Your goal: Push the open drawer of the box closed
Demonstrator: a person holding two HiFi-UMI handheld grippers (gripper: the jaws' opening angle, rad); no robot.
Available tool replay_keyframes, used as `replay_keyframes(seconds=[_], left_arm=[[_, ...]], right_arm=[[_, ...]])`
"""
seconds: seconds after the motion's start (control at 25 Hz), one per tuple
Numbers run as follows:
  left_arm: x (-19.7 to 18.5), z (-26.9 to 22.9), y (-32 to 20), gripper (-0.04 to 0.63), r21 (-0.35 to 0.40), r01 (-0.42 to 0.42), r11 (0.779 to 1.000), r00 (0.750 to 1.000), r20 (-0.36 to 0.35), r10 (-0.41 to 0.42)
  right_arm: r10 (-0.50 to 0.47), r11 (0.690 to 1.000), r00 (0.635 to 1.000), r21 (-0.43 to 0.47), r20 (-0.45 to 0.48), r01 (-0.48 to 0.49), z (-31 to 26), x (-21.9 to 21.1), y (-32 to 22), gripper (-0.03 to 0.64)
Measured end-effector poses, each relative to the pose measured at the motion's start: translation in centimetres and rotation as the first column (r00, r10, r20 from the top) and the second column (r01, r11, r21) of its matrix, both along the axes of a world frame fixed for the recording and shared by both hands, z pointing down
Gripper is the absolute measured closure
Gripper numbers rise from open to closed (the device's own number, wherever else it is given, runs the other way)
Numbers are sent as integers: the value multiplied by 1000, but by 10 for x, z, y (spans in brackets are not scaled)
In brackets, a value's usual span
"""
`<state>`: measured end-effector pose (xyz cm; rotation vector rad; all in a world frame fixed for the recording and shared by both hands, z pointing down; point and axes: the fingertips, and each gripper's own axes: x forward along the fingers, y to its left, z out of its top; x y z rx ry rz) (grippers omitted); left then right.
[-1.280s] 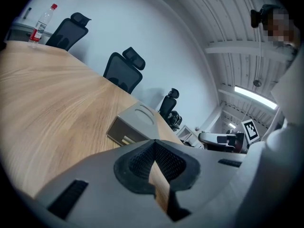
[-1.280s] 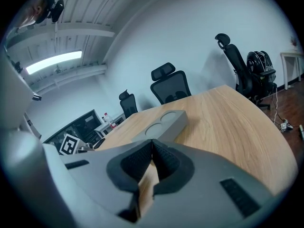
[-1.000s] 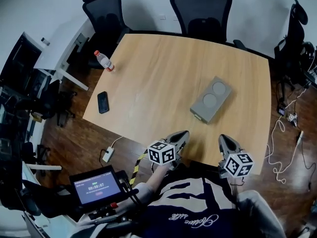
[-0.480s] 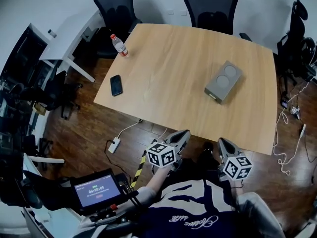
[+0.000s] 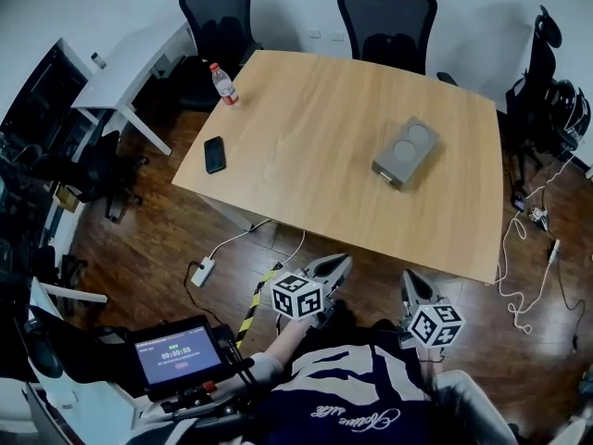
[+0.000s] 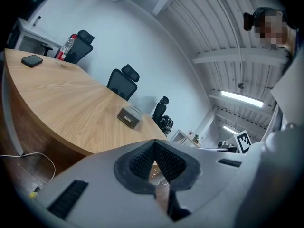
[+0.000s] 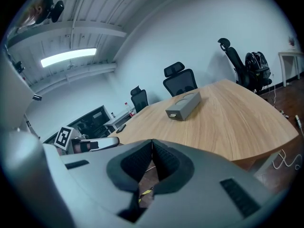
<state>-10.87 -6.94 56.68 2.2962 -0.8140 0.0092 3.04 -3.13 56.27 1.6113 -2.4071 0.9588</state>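
Meeting room with a dark wood floor: one large wooden table (image 5: 324,128) carrying a grey box (image 5: 405,152) toward its right side, a black phone (image 5: 214,154) near its left edge and a plastic bottle (image 5: 222,84) at its far left corner. Left gripper (image 5: 331,269) and right gripper (image 5: 413,286) are both held over the floor short of the table's near edge, well apart from the box, each with jaws pressed together on nothing. The box's drawer is too small to judge.

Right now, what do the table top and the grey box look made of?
Table top: wood or wood-look laminate, matte; light grain lines, no glare. Box: likely matte grey plastic; uniform colour, two round recesses on top. Neither is certain.
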Motion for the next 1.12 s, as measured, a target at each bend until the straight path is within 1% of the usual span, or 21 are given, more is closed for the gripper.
replay_keyframes(seconds=[0.16, 0.28, 0.4, 0.48, 0.6, 0.68, 1.0, 1.12], left_arm=[[1, -4, 1, 594, -11, 2, 1000, 1000, 18, -2], [13, -11, 13, 594, -1, 16, 1000, 1000, 17, -16], [42, -22, 49, 594, 27, 31, 999, 1000, 4, -31], [62, -27, 71, 594, 41, 24, 999, 1000, 1, -25], [89, -25, 102, 594, 42, -2, 999, 1000, 23, 1], [97, -22, 125, 594, 36, -2, 999, 999, 34, 1], [95, -8, 215, 594, -8, 105, 994, 991, 84, -104], [86, 0, 235, 594, -25, 145, 989, 985, 103, -141]], right_arm=[[-9, 1000, 1000, -3, 12, 9, -4, 0, 2, 618], [-10, 1000, 1000, -4, 7, 10, -6, 14, 17, 618], [-8, 1000, 1000, 17, 1, 8, -11, 45, 54, 618], [-6, 1000, 1000, 25, 1, 6, -12, 63, 73, 618], [-10, 1000, 1000, 21, 12, 10, -8, 84, 94, 618], [-32, 999, 999, 19, 24, 31, -4, 88, 111, 618], [-166, 986, 984, -13, 58, 167, 17, 82, 181, 618], [-214, 976, 975, -24, 69, 216, 26, 72, 194, 618]])
